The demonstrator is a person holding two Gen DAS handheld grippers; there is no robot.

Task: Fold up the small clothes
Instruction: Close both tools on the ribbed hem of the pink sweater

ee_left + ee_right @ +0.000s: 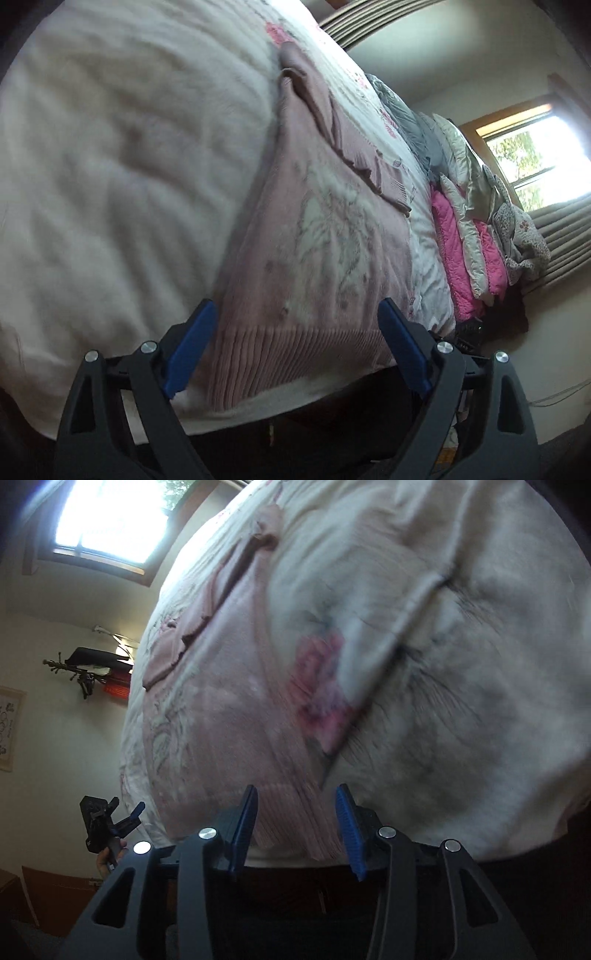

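Observation:
A small pink knit sweater [317, 229] with a pale fuzzy animal figure lies flat on the white bed cover [122, 155], ribbed hem toward me at the bed's edge. One sleeve [332, 122] is folded across its body. My left gripper [297, 312] is open, its blue pads spread wide just short of the hem. In the right wrist view the sweater [221, 716] is blurred, and my right gripper [297, 795] is open with the ribbed hem [295, 830] between its pads. The left gripper [127, 812] shows small at the left there, held by a hand.
A stack of pink, white and grey bedding [472, 221] lies along the far side of the bed. A window [535, 155] and curtains are beyond it. A white floral quilt [443, 646] with a pink flower covers the bed. A wall shelf [96, 664] hangs nearby.

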